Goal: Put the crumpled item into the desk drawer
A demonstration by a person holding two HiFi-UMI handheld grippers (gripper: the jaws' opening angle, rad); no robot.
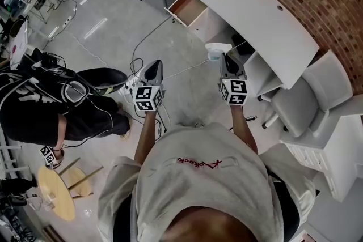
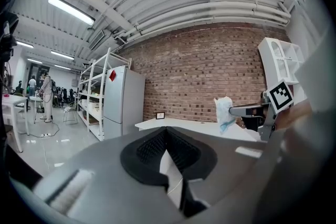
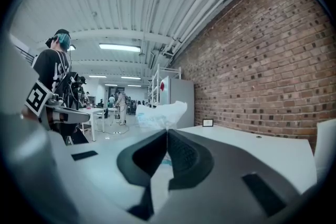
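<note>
**A:** How does the right tool (image 3: 167, 132) stand?

**B:** Its jaws are pinched together on the crumpled item (image 3: 159, 112), a white wad that sticks up past the tips. We hold it in the air, near the front edge of the table (image 1: 258, 17) and well apart from the drawer (image 1: 188, 7).

**A:** And the left tool (image 2: 166, 131)?

**B:** It is closed too, with nothing in it. It hangs about level beside the right one.

**A:** So which step are we in?

**B:** We judge it is the carry. The wad is gripped but not yet delivered. The drawer stands pulled out at the table's far end, and what we see of its inside looks bare, so we need no opening move.

**A:** What does the next move ask of us?

**B:** We go forward and to the left, bring the wad over the open drawer and lower it past the rim. Only then do we let the jaws part. The wad looks light and may cling to the pads, so a small shake may help. A cable (image 1: 148, 37) lies on the floor between us and the drawer, so we mind our feet.
</note>
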